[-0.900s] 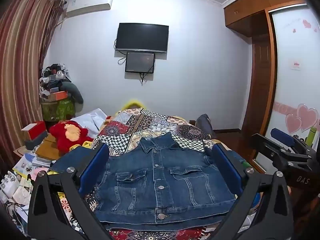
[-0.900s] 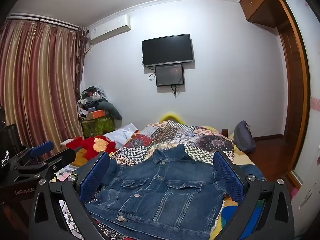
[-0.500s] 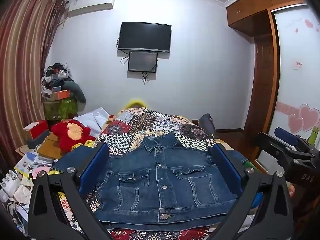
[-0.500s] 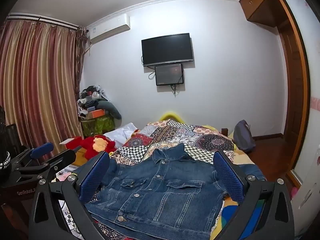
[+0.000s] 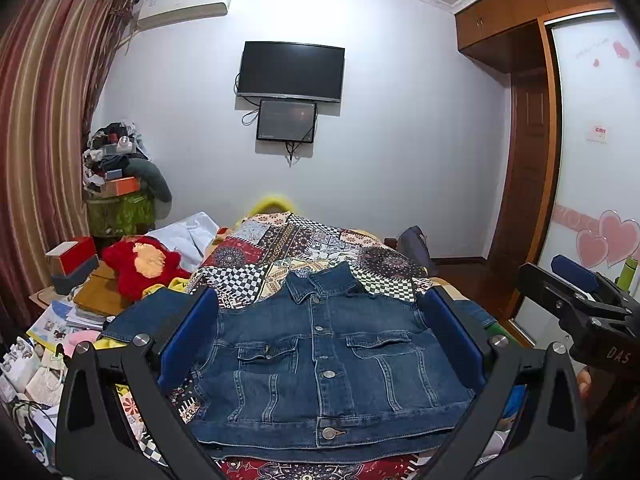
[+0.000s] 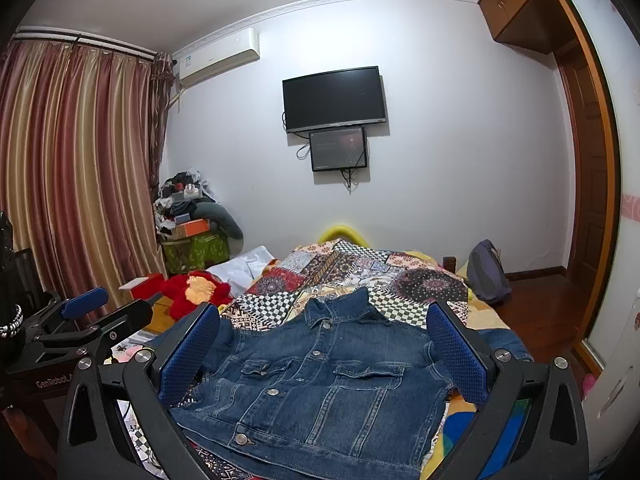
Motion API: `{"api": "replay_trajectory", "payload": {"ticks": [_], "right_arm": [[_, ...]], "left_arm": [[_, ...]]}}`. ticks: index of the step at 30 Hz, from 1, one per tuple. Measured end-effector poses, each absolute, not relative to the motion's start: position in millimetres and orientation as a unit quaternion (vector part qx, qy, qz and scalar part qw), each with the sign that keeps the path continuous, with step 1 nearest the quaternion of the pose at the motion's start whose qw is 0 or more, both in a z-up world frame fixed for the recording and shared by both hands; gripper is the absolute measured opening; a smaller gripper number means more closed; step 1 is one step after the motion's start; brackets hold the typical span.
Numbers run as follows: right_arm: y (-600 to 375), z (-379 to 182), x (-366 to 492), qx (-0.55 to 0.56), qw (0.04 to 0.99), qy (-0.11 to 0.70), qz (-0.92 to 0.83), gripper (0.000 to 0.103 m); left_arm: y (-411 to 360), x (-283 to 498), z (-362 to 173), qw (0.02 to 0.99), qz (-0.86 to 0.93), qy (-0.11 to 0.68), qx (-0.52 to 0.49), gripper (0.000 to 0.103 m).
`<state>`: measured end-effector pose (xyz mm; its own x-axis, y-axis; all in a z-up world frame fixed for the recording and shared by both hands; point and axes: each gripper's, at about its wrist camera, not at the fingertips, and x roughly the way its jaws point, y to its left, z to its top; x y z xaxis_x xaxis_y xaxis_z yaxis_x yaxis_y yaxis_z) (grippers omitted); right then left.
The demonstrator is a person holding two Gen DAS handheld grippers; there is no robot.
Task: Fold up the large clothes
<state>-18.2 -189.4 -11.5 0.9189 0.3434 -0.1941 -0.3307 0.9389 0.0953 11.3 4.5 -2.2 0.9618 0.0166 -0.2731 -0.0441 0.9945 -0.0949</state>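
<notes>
The denim jacket (image 5: 320, 364) lies front-up and buttoned on the patchwork bedspread (image 5: 304, 248), collar toward the far wall. The left gripper (image 5: 320, 344) hangs above its near half with both blue pads spread wide, holding nothing. The right gripper (image 6: 324, 356) hovers beside it, equally wide and empty, the jacket framed between its 2 fingers (image 6: 456, 352).

The right gripper (image 5: 576, 300) reads "DAS"; the left gripper (image 6: 84, 312) reads "GenRobot".
</notes>
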Motion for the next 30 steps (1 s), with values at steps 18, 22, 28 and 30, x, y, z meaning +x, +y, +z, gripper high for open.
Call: {"api": "replay_trajectory", "payload": {"ticks": [18, 22, 28, 30], "right_arm": [[-186.8, -13.6, -15.7, 0.03, 0.979, 0.104, 0.171, 0.103], [-186.6, -13.6, -15.5, 0.03, 0.979, 0.103, 0.171, 0.103], [-190.7, -10.6, -17.7, 0.031, 0.98, 0.103, 0.17, 0.103], [-190.5, -10.5, -18.5, 0.031, 0.98, 0.103, 0.17, 0.103]], "left_arm": [[-1.3, 4.9, 2.3, 0.991, 0.011, 0.128, -0.039, 0.103], [-1.5, 4.0, 1.6, 0.991, 0.009, 0.128, -0.039, 0.103], [-1.3, 3.9, 1.1, 0.991, 0.011, 0.127, -0.039, 0.103], [-1.4, 4.1, 1.1, 0.991, 0.011, 0.127, -0.039, 0.103]]}}
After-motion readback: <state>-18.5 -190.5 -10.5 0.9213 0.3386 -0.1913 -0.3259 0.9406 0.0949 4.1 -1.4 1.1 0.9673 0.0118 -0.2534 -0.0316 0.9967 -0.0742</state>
